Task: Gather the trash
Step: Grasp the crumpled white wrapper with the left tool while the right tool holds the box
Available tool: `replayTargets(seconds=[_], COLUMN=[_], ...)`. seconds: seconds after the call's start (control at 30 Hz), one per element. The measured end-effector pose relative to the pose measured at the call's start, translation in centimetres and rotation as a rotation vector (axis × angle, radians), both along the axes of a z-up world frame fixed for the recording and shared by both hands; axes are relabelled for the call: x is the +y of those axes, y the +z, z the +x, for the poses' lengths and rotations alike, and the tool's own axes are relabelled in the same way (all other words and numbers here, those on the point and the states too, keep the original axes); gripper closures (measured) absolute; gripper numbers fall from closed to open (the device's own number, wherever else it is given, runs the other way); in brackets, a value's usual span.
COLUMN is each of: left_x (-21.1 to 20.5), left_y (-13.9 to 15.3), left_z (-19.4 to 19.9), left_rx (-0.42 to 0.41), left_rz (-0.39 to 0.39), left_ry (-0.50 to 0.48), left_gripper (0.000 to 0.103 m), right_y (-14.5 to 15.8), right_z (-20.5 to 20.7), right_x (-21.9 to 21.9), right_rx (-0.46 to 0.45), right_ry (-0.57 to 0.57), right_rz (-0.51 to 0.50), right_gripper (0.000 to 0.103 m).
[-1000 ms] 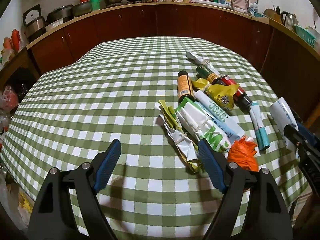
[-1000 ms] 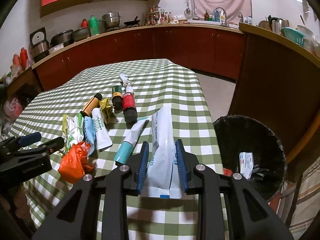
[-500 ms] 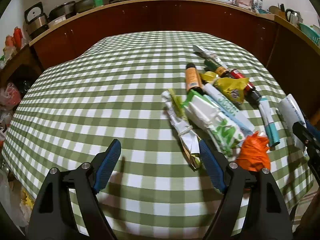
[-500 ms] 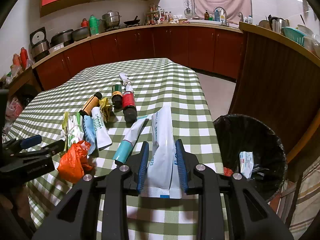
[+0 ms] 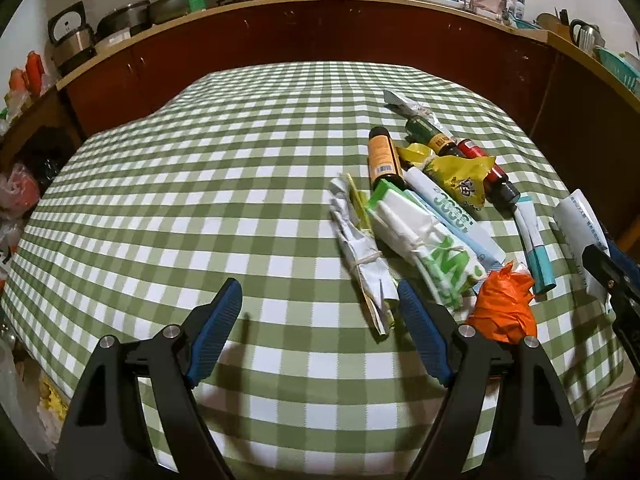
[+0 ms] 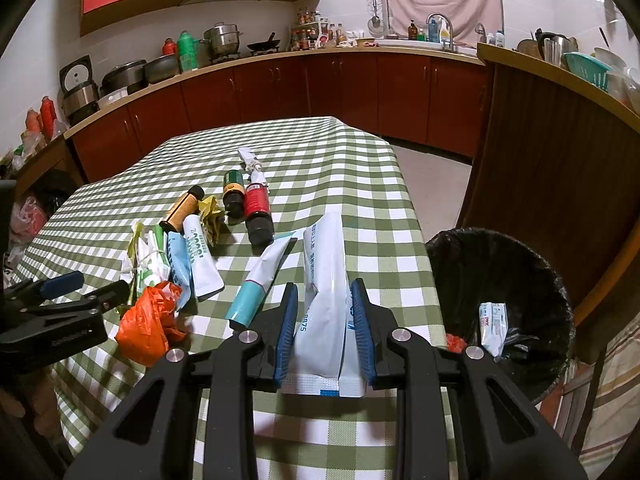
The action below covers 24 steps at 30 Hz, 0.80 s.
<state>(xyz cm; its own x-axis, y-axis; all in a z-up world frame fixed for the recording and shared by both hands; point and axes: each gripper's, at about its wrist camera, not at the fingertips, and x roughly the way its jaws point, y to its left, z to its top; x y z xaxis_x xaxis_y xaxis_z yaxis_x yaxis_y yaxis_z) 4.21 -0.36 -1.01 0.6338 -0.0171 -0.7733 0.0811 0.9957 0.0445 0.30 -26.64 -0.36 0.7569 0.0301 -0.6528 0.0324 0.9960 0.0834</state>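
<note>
Right gripper (image 6: pixel 325 326): jaws clamped on a white pouch (image 6: pixel 325 280) over the table (image 6: pixel 352 160) edge, left of the bin (image 6: pixel 500 300). Left gripper (image 5: pixel 320 328): jaws apart, nothing between them, above the cloth beside the trash pile (image 5: pixel 424 216). One packet (image 6: pixel 493 326) lies in the bin.

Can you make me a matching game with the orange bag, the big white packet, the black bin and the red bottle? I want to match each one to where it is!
Things:
1. orange bag
2. white packet
3. black bin
4. red bottle

Places:
A. on the floor beside the table
B. lying on the cloth next to a green-capped bottle
C. squeezed between the jaws of the right gripper
D. crumpled at the near end of the trash pile, close to the left gripper

Pairs: 1-D, 2-C, 3-A, 4-B
</note>
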Motion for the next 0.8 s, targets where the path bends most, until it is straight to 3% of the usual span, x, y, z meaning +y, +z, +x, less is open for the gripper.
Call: replayTargets(seconds=[0.53, 0.73, 0.8], left_x=[0.2, 0.5, 0.4], left_y=[-1.0, -0.7, -0.8], left_z=[0.6, 0.5, 0.6], left_rx=[0.009, -0.003, 0.003], left_rz=[0.014, 0.008, 0.011], left_ry=[0.008, 0.000, -0.015], left_gripper=[0.027, 0.036, 0.046], right_y=[-0.3, -0.3, -0.3], right_z=[0.1, 0.1, 0.1], right_x=[-0.3, -0.3, -0.3], right_rx=[0.011, 0.012, 0.013], right_ry=[0.001, 0.001, 0.000], right_rz=[0.009, 0.009, 0.008], right_gripper=[0.075, 0.075, 0.075])
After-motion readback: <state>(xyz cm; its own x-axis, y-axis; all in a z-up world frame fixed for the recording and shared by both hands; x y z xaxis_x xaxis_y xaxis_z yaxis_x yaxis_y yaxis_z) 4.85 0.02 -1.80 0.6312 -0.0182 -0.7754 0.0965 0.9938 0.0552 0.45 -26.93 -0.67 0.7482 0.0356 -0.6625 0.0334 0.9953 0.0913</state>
